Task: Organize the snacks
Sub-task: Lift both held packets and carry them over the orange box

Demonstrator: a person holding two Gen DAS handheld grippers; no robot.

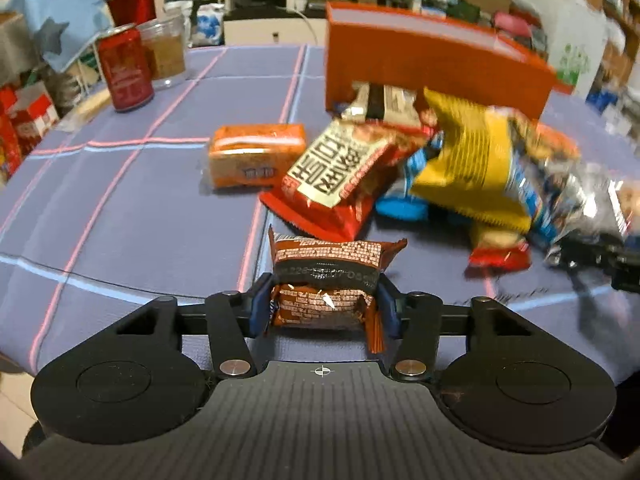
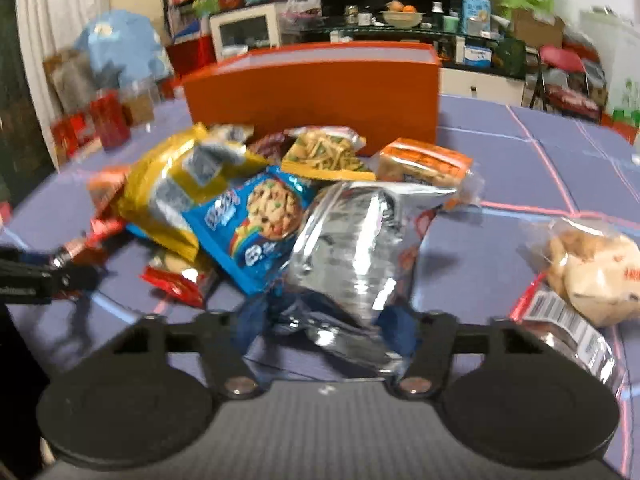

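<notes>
Hand-held gripper [image 1: 325, 308] grips brown snack [image 1: 326, 276].

Red can [image 1: 125, 69] beside clear jar [image 1: 165, 52]; fruit bowl [image 2: 401, 16] behind

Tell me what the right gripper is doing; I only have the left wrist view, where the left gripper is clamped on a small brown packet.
Observer: The right gripper has its pads pressed on a crinkled silver foil bag.
Operator: Anything further right on the table that I can't see?
Observer: Yes, a clear bag of pale puffed snacks lies on the purple tablecloth, apart from the main pile.
Operator: What is the blue packet under the yellow bag?
Observer: A blue cookie packet with a chocolate-chip cookie pictured on it, beside the yellow bag.
</notes>
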